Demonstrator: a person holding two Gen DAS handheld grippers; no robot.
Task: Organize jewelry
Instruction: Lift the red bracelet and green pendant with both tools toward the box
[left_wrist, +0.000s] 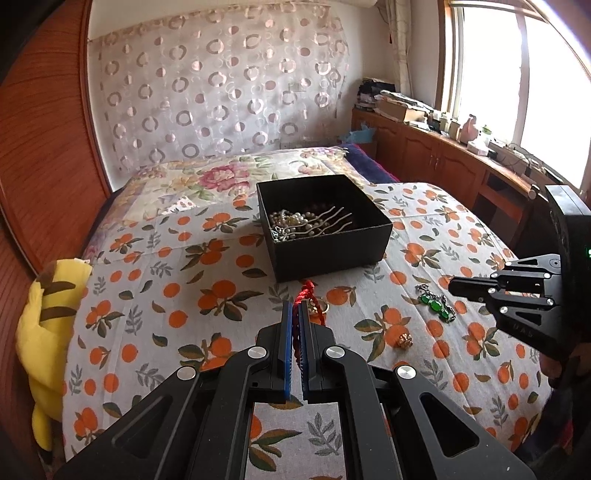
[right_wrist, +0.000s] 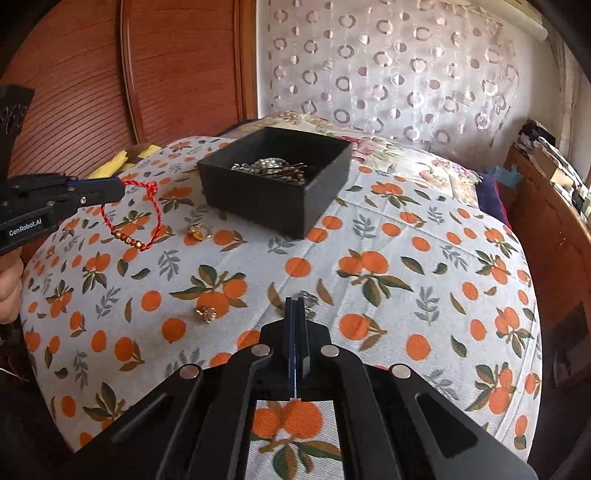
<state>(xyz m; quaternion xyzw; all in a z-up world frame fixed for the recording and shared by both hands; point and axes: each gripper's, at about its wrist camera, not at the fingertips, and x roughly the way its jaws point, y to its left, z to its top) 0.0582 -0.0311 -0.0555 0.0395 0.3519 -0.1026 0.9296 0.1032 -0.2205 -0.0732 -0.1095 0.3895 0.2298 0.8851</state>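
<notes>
My left gripper (left_wrist: 294, 306) is shut on a red cord bracelet (right_wrist: 129, 218) with gold beads and holds it above the bed; the cord shows between its pads (left_wrist: 295, 334). A black open box (left_wrist: 325, 225) with pearls and hair pins stands ahead of it, also in the right wrist view (right_wrist: 275, 184). My right gripper (right_wrist: 295, 302) is shut with nothing seen between its fingers, its tips over a green-stone piece (left_wrist: 436, 304) that is mostly hidden behind them (right_wrist: 310, 300). A gold ring (right_wrist: 200, 231) and a small gold flower piece (right_wrist: 205, 314) lie on the orange-print sheet (right_wrist: 369, 266).
A yellow plush toy (left_wrist: 44, 332) lies at the bed's left edge by the wooden wardrobe (left_wrist: 40, 147). A wooden cabinet with clutter (left_wrist: 436, 147) runs along the window on the right. A patterned curtain (left_wrist: 221, 92) hangs behind the bed.
</notes>
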